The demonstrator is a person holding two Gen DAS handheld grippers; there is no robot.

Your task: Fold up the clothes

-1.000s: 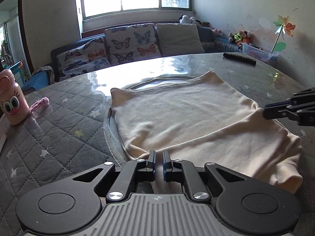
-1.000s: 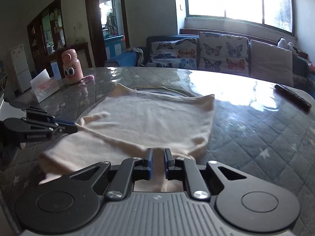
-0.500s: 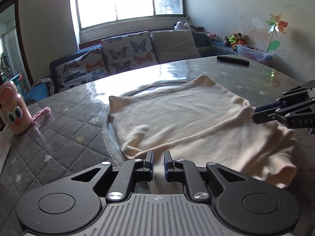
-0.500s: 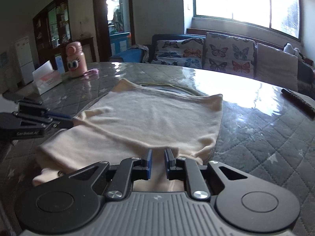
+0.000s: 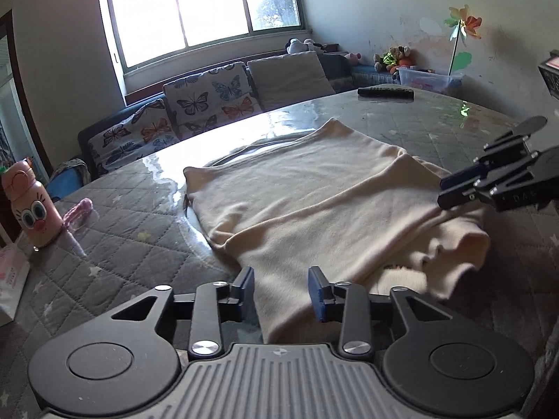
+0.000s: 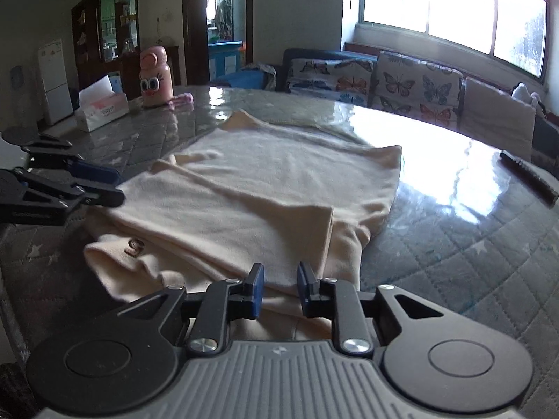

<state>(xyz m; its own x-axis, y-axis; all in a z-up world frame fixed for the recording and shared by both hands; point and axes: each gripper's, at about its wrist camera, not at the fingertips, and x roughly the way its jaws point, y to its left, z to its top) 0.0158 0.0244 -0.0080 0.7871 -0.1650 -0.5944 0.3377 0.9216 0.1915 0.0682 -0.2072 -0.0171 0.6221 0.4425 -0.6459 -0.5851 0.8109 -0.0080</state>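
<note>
Both grippers' jaws parted (empty) above garment (image 5: 314, 206).

Left gripper (image 5: 281, 288): the fingers (image 5: 245, 284), nearly together one second ago with the cloth (image 5: 314, 192) edge between them, now stand apart; the cloth lies loose between them, ungripped.

Right gripper (image 6: 279, 288): its fingers (image 6: 256, 284) have likewise gone from a narrow gap to a wider one, and the cloth is released.

Both grippers have risen and drawn back; each camera now looks down on the surface (image 5: 122, 244) from a higher position.

Cloth: the near hem, held up before, now rests on the lower layer as a folded-over flap, with a rumpled roll at the near edge.
</note>
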